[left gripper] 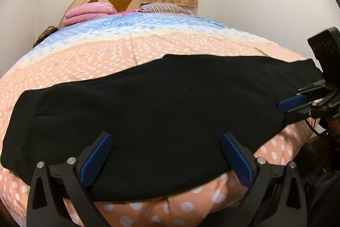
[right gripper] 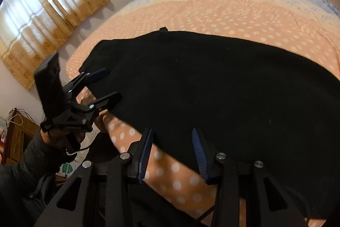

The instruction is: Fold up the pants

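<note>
Black, soft knit pants lie flat across the dotted peach bedspread, their long axis running left to right through the frame's middle. The left gripper stands wide, straddling the near hem at lower centre. The right gripper, part-open and empty, hangs over the near edge toward the other end.

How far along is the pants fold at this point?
Done: the black pants lie flat as one long band across the dotted bedspread, apparently already doubled leg on leg. In hand: nothing is gripped; the left gripper and right gripper both stand open at the near edge. Left: folding the band crosswise, which has not begun.
</note>
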Demonstrator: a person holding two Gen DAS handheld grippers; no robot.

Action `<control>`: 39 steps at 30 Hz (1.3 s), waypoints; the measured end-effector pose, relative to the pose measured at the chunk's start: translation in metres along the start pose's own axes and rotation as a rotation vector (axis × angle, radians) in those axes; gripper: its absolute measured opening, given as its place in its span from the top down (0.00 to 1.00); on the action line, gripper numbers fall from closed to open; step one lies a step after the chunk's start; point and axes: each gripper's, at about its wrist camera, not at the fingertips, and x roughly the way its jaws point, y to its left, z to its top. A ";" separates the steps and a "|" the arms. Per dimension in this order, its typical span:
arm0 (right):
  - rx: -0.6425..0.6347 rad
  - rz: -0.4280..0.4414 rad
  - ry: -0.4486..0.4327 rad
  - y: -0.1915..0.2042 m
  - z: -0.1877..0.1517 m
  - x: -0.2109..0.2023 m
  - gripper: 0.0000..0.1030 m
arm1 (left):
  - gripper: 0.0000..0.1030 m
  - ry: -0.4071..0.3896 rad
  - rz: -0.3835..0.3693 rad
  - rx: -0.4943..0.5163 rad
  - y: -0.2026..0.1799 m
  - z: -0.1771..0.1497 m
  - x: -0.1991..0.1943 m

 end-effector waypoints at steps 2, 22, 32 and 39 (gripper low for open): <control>0.012 0.005 -0.015 0.000 0.001 -0.004 0.60 | 0.00 0.002 0.005 0.007 0.001 0.005 0.002; -0.073 -0.364 -0.138 -0.017 -0.022 -0.020 0.49 | 0.00 0.054 0.262 -0.114 0.058 0.013 0.018; -0.047 -0.302 -0.141 -0.022 -0.031 -0.036 0.40 | 0.00 0.044 0.294 -0.101 0.049 0.024 0.009; 0.047 -0.374 -0.286 -0.058 -0.037 -0.093 0.41 | 0.00 -0.024 0.168 -0.068 0.010 0.051 0.007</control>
